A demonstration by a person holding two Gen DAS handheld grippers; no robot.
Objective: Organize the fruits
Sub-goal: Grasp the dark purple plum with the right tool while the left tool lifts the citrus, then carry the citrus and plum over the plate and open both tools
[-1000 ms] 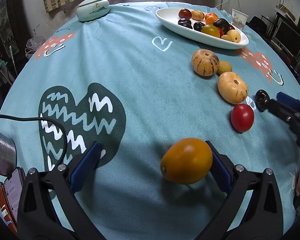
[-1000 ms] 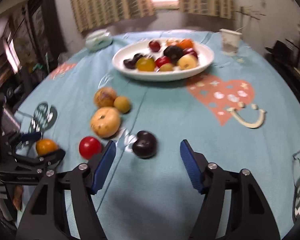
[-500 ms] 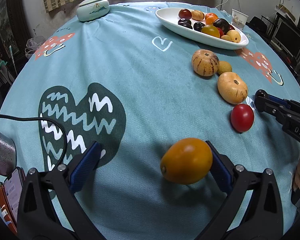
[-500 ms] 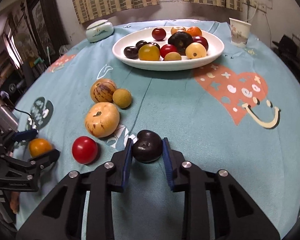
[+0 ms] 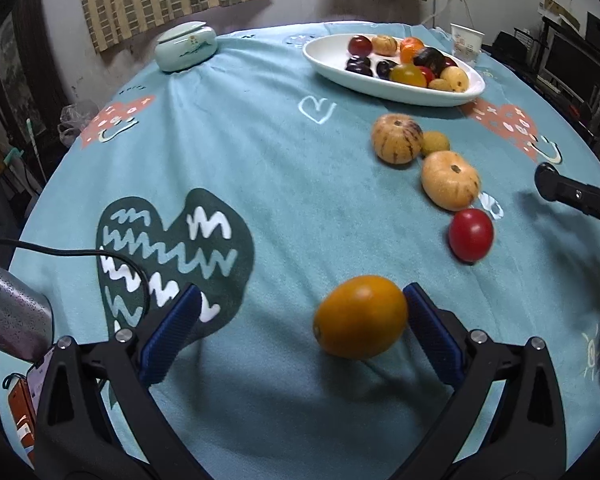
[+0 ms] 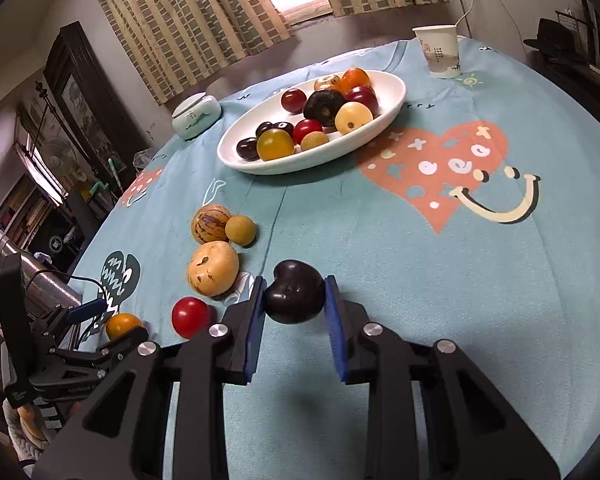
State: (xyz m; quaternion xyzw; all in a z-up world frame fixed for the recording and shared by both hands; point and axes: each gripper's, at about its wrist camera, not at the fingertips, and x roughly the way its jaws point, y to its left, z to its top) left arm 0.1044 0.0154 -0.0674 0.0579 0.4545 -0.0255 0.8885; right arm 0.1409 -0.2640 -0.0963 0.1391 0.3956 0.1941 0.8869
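Orange-yellow fruit [image 5: 360, 317] lying on the teal tablecloth [image 5: 284, 160] inside the spread left gripper [image 5: 300, 330], only the right pad [image 5: 433, 338] touching or just beside it, apparently staged for a pick; right gripper's tip cut off at the frame's edge. Dark plum [image 6: 294, 297] pinched in the right gripper [image 6: 294, 318], clear of the cloth or not — hard to tell, presumably bound for the white oval dish [image 6: 395, 100] already heaped with fruit; left hand barely visible.

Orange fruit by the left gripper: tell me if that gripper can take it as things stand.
Probably yes. The orange fruit lies on the cloth between the left gripper's open fingers, against the right one, with nothing over or around it.
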